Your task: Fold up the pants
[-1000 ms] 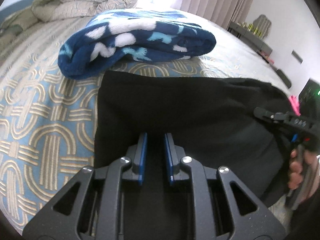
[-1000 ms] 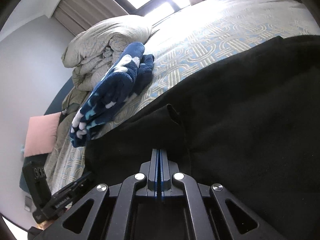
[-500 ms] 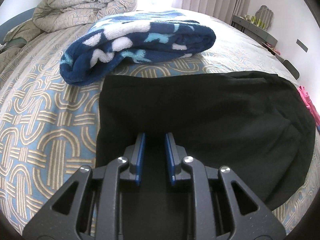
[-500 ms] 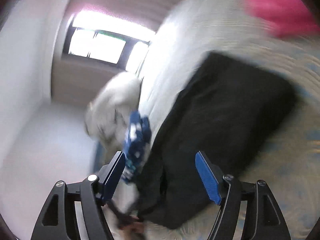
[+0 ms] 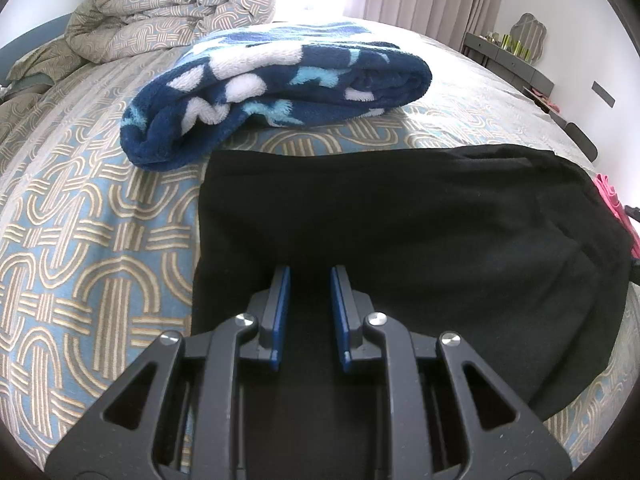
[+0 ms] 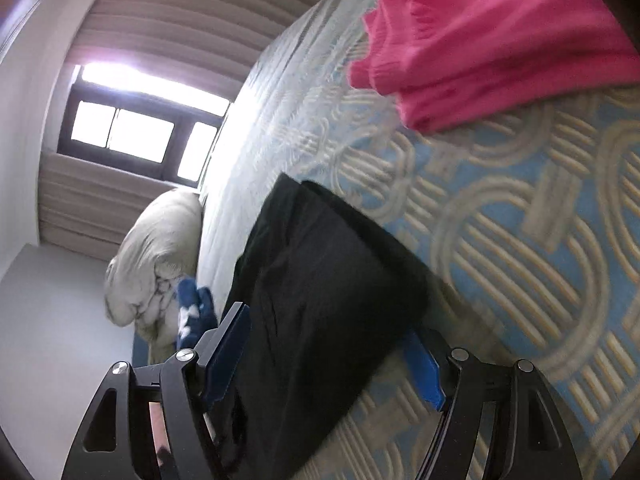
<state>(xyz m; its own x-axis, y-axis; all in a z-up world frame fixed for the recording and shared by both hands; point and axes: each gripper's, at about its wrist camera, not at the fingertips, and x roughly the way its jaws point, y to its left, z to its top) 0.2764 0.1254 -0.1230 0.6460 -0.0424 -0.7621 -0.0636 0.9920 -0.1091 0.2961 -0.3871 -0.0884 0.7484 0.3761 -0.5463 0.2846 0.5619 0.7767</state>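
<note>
Left wrist view: folded black pants (image 5: 400, 232) lie flat on the patterned bedspread (image 5: 80, 240), a neat dark rectangle near the bed's close edge. Over them sits the left gripper (image 5: 308, 276), its blue pads (image 5: 282, 312) a narrow gap apart, with only the flat top of the cloth showing in that gap and nothing pinched. Just behind the pants lies a folded navy blanket (image 5: 272, 88) with white and pale-blue shapes, and beyond it a heaped duvet (image 5: 176, 8). In the right wrist view, the right gripper (image 6: 328, 344) has just been opening; its jaws stand wide, and the pants' end shows between them without either pad pressing it. A pink garment (image 6: 492, 40) lies well apart on the bedspread.
</note>
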